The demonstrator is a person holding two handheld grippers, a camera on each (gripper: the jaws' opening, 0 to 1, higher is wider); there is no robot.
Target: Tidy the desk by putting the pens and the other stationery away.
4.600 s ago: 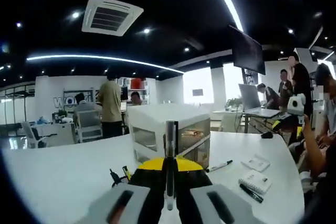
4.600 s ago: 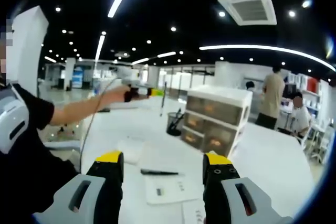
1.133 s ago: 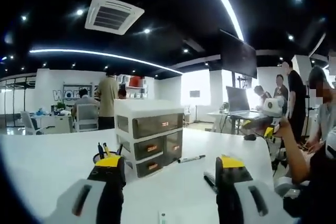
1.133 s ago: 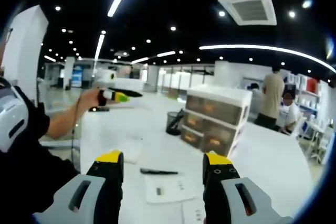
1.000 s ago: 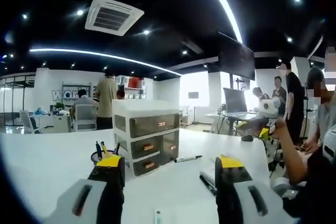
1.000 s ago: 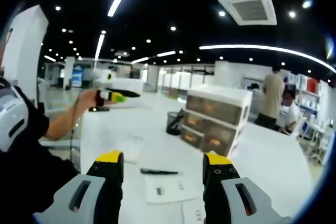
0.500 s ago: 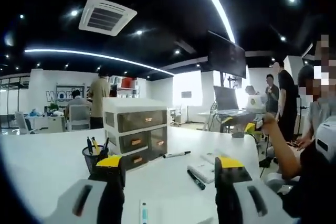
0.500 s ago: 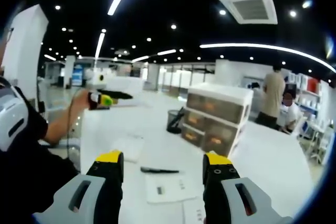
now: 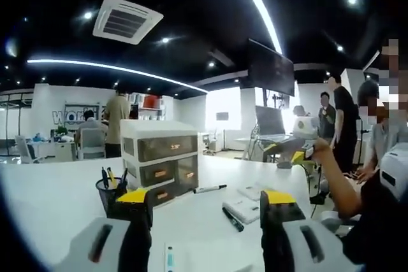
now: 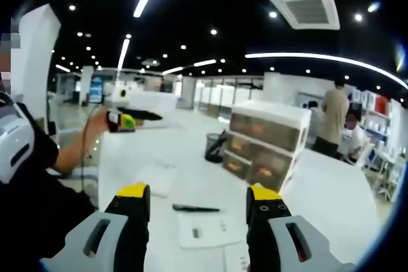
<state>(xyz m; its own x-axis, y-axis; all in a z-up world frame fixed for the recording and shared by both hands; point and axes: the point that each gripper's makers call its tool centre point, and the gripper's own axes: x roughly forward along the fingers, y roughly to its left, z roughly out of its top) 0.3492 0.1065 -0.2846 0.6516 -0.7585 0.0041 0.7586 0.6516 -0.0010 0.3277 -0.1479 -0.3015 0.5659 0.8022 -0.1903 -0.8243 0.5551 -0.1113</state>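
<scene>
While both tools hang over the desk with nothing between their tips, the clutter waits below.

Left gripper (image 9: pixel 207 205): jaws spread wide and empty, held level above the desk (image 9: pixel 51 202), a pose that reads as lining up on the next item.

Blue pen (image 9: pixel 169 258): lies on the desk between the left jaws, nearest of all, so likely the next pick.

Black pen (image 9: pixel 233 219): rests just beside a white pad (image 9: pixel 242 208), near the right-hand jaw of the left gripper view.

Marker (image 9: pixel 209 188): farther out, loose on the desk beside the drawers (image 9: pixel 159 164).

Pen cup (image 9: pixel 112 194): dark mesh, upright just beside the drawers, already holding several pens; judged the home for the loose ones.

Right gripper (image 10: pixel 197 205): jaws apart, gripping nothing, parked above a sheet of paper (image 10: pixel 204 230).

Second black pen (image 10: pixel 196 208): flat on the desk between the right jaws, at the paper's far edge.

Other arm: in the right gripper view the person's hand holds the left gripper well off to the side.

Background: people stand and sit at far desks.
</scene>
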